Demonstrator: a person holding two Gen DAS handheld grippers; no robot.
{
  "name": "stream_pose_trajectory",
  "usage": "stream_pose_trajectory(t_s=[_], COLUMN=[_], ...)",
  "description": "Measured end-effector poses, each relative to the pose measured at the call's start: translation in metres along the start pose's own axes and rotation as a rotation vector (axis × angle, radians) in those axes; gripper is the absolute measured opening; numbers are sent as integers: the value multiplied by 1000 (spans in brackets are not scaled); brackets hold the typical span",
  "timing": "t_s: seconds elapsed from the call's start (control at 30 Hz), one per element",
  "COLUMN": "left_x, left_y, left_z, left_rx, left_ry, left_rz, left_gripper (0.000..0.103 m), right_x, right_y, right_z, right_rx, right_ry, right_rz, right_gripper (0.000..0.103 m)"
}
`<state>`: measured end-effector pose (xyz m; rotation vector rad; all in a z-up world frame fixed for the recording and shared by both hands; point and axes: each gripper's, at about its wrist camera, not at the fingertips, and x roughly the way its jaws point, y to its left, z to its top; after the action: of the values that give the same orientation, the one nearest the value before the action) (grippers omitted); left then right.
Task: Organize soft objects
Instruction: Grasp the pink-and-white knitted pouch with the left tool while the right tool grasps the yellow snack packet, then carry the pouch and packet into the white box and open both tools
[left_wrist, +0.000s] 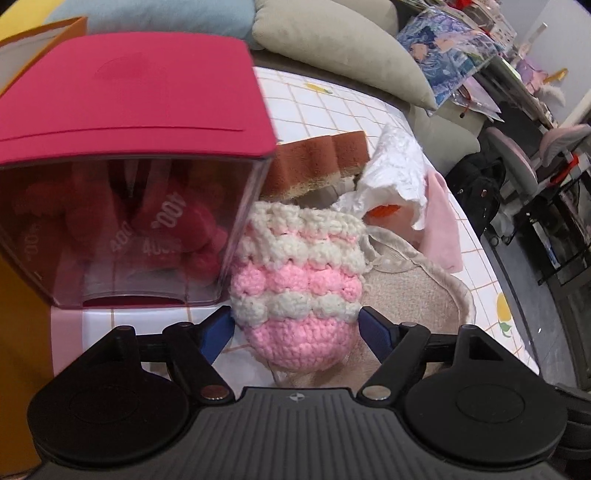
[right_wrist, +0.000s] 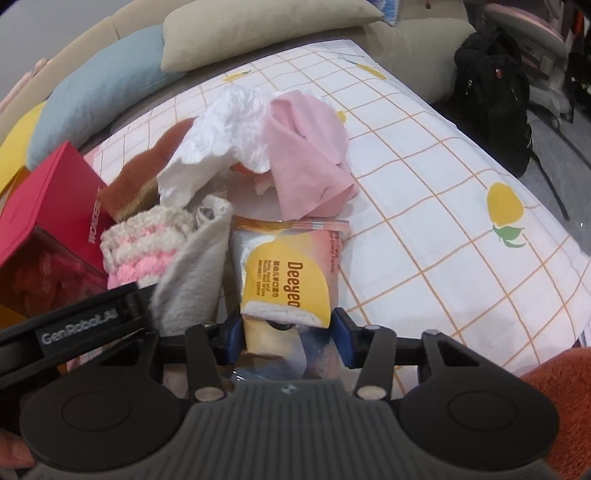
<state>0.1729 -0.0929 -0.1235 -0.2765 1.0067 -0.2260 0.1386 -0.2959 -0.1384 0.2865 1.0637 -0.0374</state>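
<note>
My left gripper (left_wrist: 295, 325) squeezes the knitted pouch (left_wrist: 295, 284) beside the red box (left_wrist: 129, 110); my right gripper (right_wrist: 288, 332) pinches the wipes pack (right_wrist: 291, 273). I should lift each slowly so nearby cloths don't drag along.

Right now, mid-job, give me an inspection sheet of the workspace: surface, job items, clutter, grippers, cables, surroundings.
Surface: checked tablecloth with yellow fruit prints.
Job's things: pink-and-cream crochet pouch; Deeyeo wipes pack; beige cloth; pink cloth; brown sponge.
Clutter: crumpled white plastic; red-lidded box beside the pouch.
Grippers: left gripper has its jaws against both sides of the pouch; right gripper is closed on the wipes pack.
Cables: nothing seen.
Surroundings: sofa cushions; black backpack on the floor.
</note>
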Motion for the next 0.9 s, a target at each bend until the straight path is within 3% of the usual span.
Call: stream_pose_trajectory(t_s=[0.13,0.23,0.5,0.9], left_x=[-7,-13,-45,-101], left_y=[-7,-8,-10,-6], left_z=[-1,-2,-6,-19], left_rx=[46,64,81,111], left_ry=[-24,-41,-100,-143], left_rz=[-5,-2,-33,-68], left_gripper=[60,50,40,37], right_x=[-3,-5,-18,-60], right_y=[-1,-2,3,8], right_z=[-1,-1,-5,-22], right_rx=[-3,1,-24,-40], right_ry=[-8,-14,-20,-54], right_rz=[2,2,-26,-41], right_gripper=[38,34,31,31])
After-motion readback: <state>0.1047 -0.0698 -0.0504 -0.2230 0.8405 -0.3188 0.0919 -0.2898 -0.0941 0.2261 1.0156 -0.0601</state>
